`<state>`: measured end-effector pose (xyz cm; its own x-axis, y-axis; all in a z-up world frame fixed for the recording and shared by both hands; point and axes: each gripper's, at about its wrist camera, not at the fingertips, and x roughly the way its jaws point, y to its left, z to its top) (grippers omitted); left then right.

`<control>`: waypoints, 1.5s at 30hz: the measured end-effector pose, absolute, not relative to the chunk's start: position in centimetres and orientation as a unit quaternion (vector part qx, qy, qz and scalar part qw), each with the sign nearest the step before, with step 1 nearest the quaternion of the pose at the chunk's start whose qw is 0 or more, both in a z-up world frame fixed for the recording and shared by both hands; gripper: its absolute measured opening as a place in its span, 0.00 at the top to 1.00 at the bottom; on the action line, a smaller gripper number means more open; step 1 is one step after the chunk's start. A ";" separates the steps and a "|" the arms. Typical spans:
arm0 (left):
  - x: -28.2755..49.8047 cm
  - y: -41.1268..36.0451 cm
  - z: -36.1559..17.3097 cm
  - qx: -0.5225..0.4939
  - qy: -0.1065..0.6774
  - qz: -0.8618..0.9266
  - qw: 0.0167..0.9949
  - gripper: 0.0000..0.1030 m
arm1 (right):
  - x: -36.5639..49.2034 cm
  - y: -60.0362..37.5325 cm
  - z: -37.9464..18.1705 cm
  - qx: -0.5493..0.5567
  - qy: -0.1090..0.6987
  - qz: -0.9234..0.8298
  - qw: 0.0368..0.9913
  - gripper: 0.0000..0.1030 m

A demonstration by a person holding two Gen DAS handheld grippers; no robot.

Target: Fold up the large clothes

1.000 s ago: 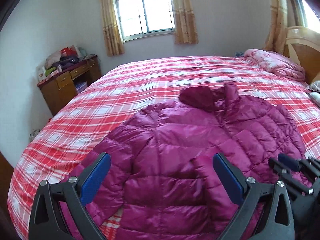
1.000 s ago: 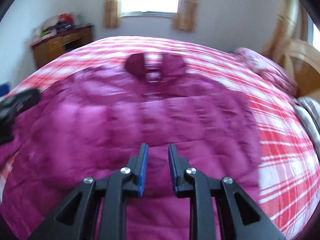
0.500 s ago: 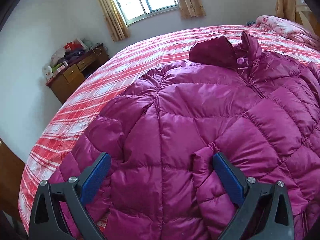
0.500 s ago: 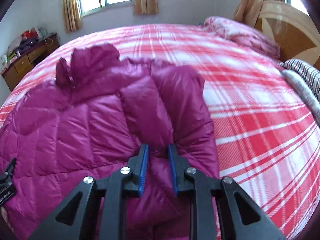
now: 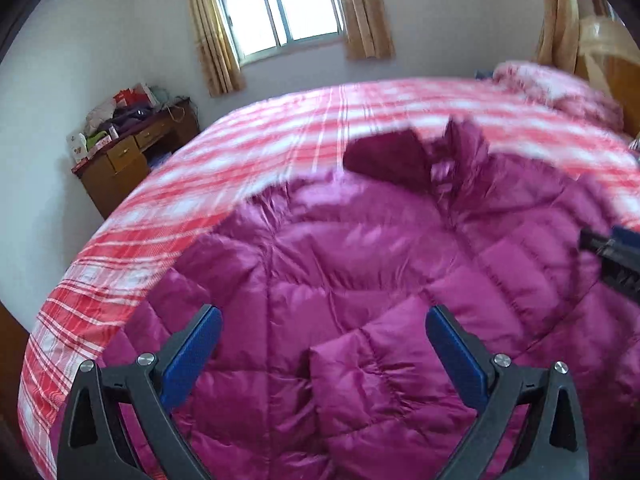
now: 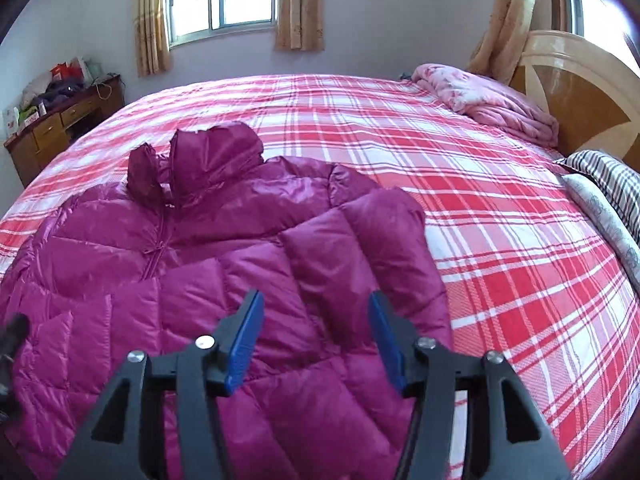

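Observation:
A magenta quilted puffer jacket (image 5: pixel 360 264) (image 6: pixel 208 264) lies front up on the red plaid bed, hood toward the window. Both sleeves are folded across its chest. My left gripper (image 5: pixel 322 336) hovers over the left sleeve's cuff (image 5: pixel 376 364), jaws wide open, pads not touching the fabric. My right gripper (image 6: pixel 316 320) is over the right sleeve (image 6: pixel 360 248); its jaws are opening and the sleeve lies below them, free of the pads. The right gripper's tip (image 5: pixel 612 248) shows at the left wrist view's right edge.
The red and white plaid bedspread (image 6: pixel 500 240) covers a wide bed. A pink folded quilt (image 6: pixel 488 100) and striped pillows (image 6: pixel 608 184) lie by the wooden headboard (image 6: pixel 576 88). A cluttered wooden desk (image 5: pixel 132 160) stands against the left wall under the window.
My right gripper was shut on the right sleeve and has now opened, leaving the sleeve laid across the jacket. The left gripper, open throughout, has drawn back slightly from the jacket.

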<state>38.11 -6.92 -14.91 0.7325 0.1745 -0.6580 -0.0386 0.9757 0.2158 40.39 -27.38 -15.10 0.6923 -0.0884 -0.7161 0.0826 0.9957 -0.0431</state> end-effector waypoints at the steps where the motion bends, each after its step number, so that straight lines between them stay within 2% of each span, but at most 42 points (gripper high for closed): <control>1: 38.8 -6.9 -16.1 0.102 0.374 0.066 0.919 0.01 | 40.7 -27.6 -16.0 0.001 0.401 -0.046 0.915 0.44; 4: 40.0 -6.2 -18.0 0.086 0.406 0.056 0.908 0.01 | 40.8 -28.2 -17.2 0.015 0.413 -0.043 0.909 0.44; 12: 40.3 -5.8 -18.6 0.068 0.418 0.042 0.905 0.01 | 41.2 -27.6 -17.6 -0.006 0.427 -0.051 0.903 0.43; 21: 40.3 -6.1 -18.6 0.076 0.412 0.047 0.907 0.01 | 35.6 -23.5 -13.5 -0.014 0.381 -0.005 0.925 0.40; 29: 40.1 -5.8 -18.5 0.065 0.414 0.042 0.907 0.01 | 35.8 -21.9 -16.9 -0.010 0.414 0.001 0.910 0.40; 45: 40.1 -5.9 -18.5 0.071 0.413 0.044 0.907 0.01 | 35.8 -21.0 -17.7 -0.042 0.422 -0.024 0.905 0.32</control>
<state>40.13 -5.92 -18.54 0.6549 0.1390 -0.7428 -0.0214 0.9860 0.1656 35.83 -21.02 -17.67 0.6420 -0.0784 -0.7627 0.0083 0.9954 -0.0954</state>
